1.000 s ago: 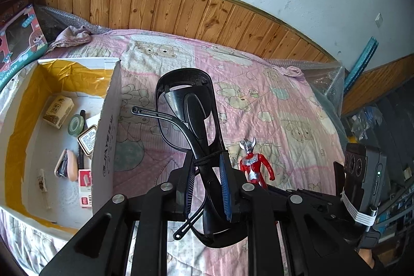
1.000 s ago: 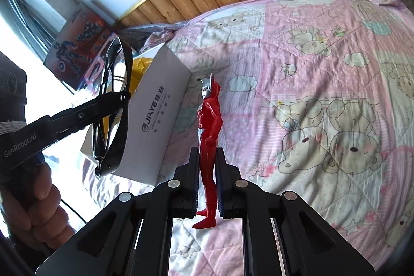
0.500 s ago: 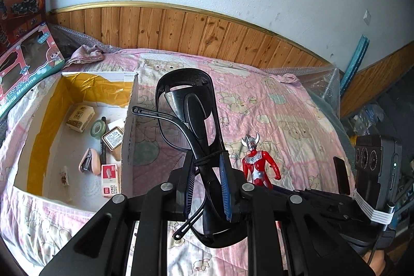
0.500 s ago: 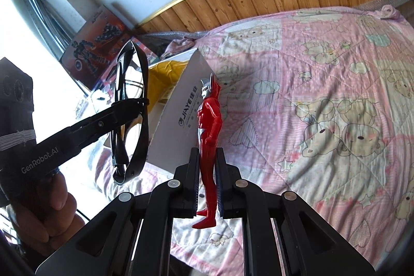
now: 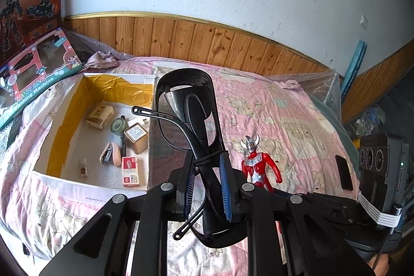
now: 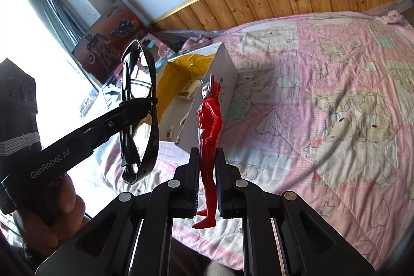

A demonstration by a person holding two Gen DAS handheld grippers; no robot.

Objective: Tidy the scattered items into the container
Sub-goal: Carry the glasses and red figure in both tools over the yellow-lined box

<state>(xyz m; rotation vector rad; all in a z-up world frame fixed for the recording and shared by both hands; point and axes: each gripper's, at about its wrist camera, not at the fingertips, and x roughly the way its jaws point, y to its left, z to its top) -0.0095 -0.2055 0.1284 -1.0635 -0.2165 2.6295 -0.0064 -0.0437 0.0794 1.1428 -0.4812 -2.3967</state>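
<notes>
My left gripper (image 5: pixel 205 185) is shut on black sunglasses (image 5: pixel 192 120), held upright above the bed, just right of the open white box (image 5: pixel 152 95). The box has a yellow lining and holds several small items, among them a red and white packet (image 5: pixel 130 171) and a roll of green tape (image 5: pixel 118 125). My right gripper (image 6: pixel 208 188) is shut on the legs of a red and silver hero figure (image 6: pixel 209 120), which stands upright between the fingers. The figure (image 5: pixel 257 164) shows to the right in the left wrist view. The sunglasses (image 6: pixel 141 110) and left gripper appear at the left of the right wrist view.
A pink cartoon-print quilt (image 6: pixel 323 100) covers the bed. Toy boxes (image 5: pixel 31 61) lean at the wall left of the box. Wood panelling (image 5: pixel 207 43) runs behind the bed. A black phone (image 5: pixel 344 175) lies on the quilt at right. A hand (image 6: pixel 51 208) holds the left gripper.
Both grippers have risen and drawn back with their loads held. More of the box's inside and the wall now shows, and the box sits farther off.
</notes>
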